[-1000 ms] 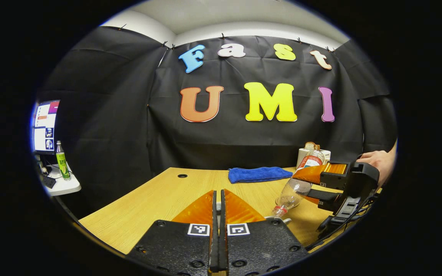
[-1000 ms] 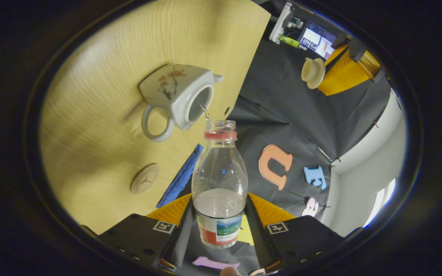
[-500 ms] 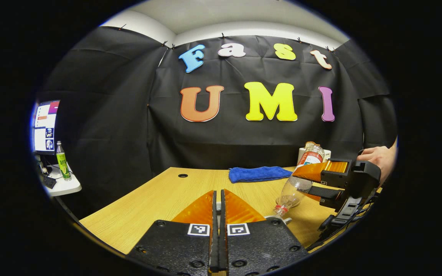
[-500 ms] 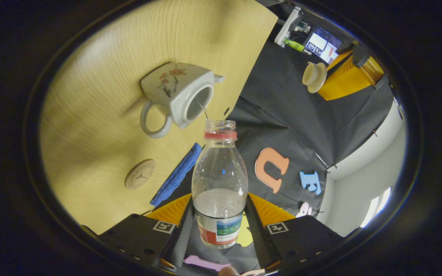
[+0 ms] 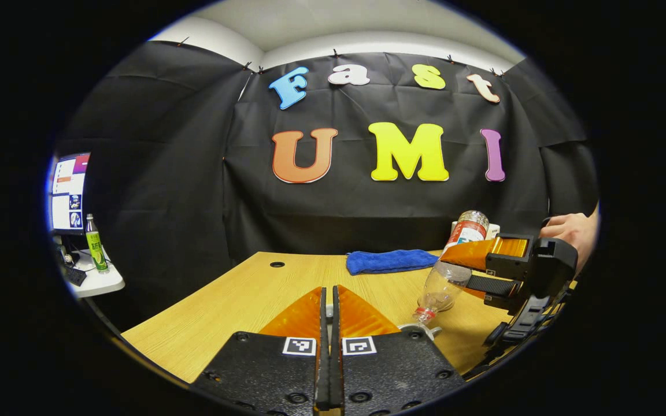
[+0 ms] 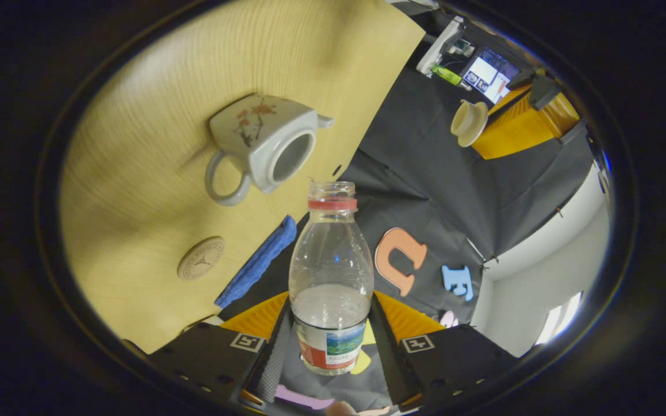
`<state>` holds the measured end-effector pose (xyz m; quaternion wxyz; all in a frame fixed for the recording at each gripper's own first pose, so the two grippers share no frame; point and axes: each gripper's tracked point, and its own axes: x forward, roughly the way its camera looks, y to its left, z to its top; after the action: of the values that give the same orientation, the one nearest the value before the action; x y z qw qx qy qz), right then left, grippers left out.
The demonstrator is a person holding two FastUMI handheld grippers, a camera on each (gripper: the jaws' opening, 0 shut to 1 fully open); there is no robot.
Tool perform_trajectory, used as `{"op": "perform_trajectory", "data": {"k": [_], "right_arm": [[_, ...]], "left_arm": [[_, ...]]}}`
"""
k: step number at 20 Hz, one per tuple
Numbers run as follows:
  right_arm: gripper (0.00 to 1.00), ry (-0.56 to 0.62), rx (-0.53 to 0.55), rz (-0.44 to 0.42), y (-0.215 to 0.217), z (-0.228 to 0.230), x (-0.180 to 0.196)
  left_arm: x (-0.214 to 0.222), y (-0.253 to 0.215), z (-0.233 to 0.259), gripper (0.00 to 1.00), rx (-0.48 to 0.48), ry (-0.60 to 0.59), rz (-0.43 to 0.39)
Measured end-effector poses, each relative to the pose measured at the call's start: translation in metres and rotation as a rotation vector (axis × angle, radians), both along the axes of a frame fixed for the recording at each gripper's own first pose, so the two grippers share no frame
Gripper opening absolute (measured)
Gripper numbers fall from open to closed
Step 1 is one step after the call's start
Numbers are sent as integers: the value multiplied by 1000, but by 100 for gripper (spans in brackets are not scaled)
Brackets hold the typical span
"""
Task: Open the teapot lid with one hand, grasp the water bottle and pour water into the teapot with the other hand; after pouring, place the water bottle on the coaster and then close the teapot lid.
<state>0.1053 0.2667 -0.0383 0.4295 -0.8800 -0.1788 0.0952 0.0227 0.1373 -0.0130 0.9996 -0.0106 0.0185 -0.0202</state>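
I am viewing the wooden worktop [image 6: 154,86], with the white teapot [image 6: 261,147] standing on it, lid off, mouth open, red blossom sprig on its side. My right tongs [image 6: 328,341] are clamping the clear water bottle [image 6: 331,277], tilted neck-down toward the teapot, cap off, red neck ring, some water inside. The round coaster [image 6: 200,258] is lying bare near a blue cloth [image 6: 255,270]. My left tongs [image 5: 327,323] are pinching the teapot lid [image 6: 469,122], held aloft.
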Motion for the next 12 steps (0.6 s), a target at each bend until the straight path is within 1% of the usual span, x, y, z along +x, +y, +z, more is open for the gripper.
{"op": "perform_trajectory", "data": {"k": [4,7,9,10,12], "right_arm": [[71,-6,1,4,1,0,-2],[71,21,52,-2,-1,-1,-1],[72,90,140,-28,-6,-6,7],[71,137,194,-41,-11,-12,7],[72,234,323,-69,-15,-22,5]], "left_arm": [[-1,1,0,2,-1,0,4],[0,3,1,2,-4,-3,8],[-1,6,1,2,-3,-3,16],[-1,8,0,2,-5,-3,21],[-1,10,1,2,-9,-5,28]]}}
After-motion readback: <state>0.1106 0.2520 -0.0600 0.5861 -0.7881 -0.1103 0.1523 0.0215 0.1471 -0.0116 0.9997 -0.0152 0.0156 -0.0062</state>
